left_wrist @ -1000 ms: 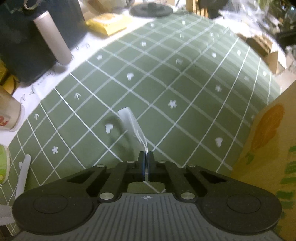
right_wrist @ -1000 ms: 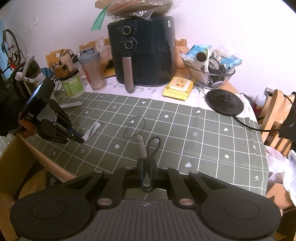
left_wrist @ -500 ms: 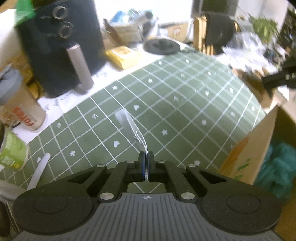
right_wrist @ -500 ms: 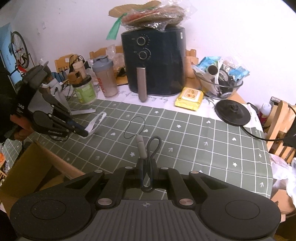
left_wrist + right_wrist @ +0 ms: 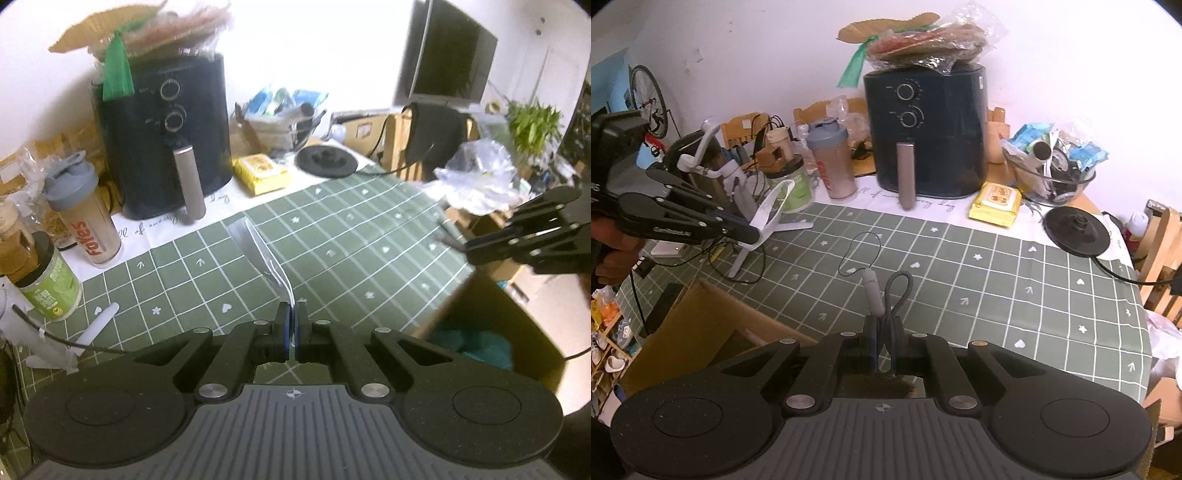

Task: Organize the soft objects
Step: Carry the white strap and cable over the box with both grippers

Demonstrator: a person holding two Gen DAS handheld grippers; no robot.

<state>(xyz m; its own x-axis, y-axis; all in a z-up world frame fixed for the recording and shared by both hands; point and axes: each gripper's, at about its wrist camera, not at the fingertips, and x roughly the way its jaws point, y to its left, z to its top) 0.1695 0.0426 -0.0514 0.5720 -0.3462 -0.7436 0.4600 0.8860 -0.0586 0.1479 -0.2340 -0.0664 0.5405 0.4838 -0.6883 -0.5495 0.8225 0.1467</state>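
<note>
White strap [image 5: 258, 251] pinched in left claw [image 5: 291, 332] | grey lanyard [image 5: 886, 299] pinched in right claw [image 5: 884, 343]

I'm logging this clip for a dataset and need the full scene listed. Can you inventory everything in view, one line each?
white strap: one, translucent white, pinched in left gripper, above table
grey cord loop: one, grey, pinched in right gripper
cardboard box: one, brown, at table edge, teal fabric inside
tablecloth: one, green with white grid
air fryer: one, black, back of table
shaker bottle: one, grey lid, left of fryer
green jar: one, left of shaker
yellow pack: one, right of fryer
glass bowl: one, clear, filled with clutter
kettle base: one, black, right side
left gripper: black, shut
right gripper: black, shut
</note>
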